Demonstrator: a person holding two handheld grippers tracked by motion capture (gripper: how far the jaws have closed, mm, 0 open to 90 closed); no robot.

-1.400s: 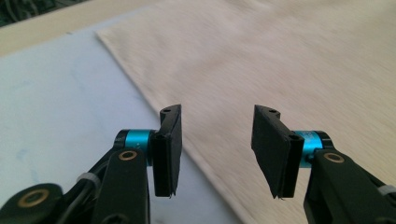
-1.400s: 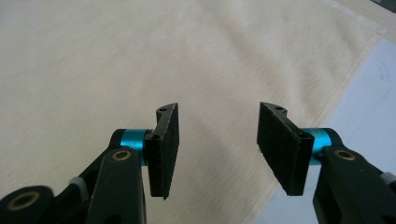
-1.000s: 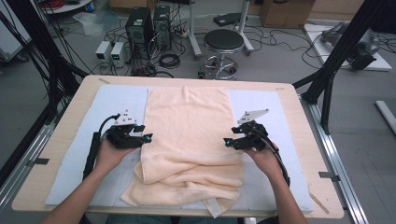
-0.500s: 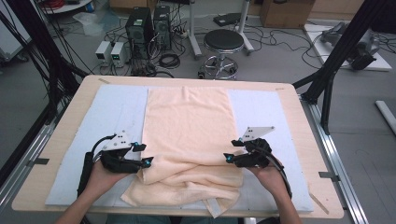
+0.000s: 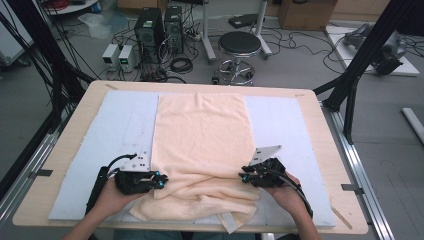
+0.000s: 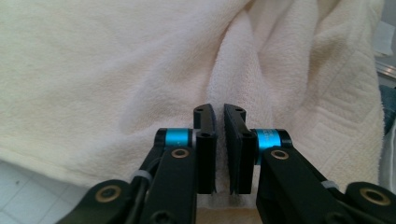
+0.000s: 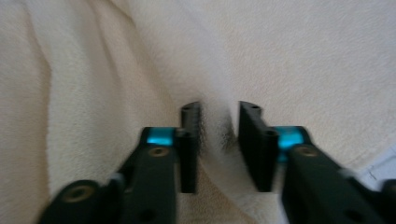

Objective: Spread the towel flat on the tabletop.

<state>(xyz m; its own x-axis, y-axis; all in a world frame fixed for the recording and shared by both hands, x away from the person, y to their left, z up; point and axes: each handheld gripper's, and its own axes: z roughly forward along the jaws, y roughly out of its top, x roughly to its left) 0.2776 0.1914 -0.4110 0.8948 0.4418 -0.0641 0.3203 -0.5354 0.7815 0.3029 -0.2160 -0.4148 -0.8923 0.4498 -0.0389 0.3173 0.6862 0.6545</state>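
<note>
We see both hands lower on the table than they were a second ago. Back then they sat partway up the towel [image 5: 200, 145]; now they are down near its crumpled front edge, close to us.

Our left gripper [image 5: 159, 181] has just been closing its jaws. In the left gripper view they are almost together, and a thin fold of the towel [image 6: 116, 70] is squeezed between them. So our left gripper [image 6: 219, 135] is pinching the towel.

Our right gripper [image 5: 243, 176] has just been closing too. In the right gripper view, a hump of towel [image 7: 299, 60] stands between the two jaws and the pads press on it from both sides. That picture is a bit blurry, but our right gripper [image 7: 219, 140] looks clamped on the cloth.

The towel is peach colored. Its far part lies flat and smooth in the middle of the table. Its near part is bunched up between our two hands, more heaped now than before.

Under the towel lies a pale blue mat [image 5: 120, 125], and the mat rests on a wooden table [image 5: 320, 110].

Past the table, we see a round black stool [image 5: 239, 44], a black computer box [image 5: 148, 30] and lots of cables [image 5: 182, 62] on the grey floor [image 5: 390, 125].
</note>
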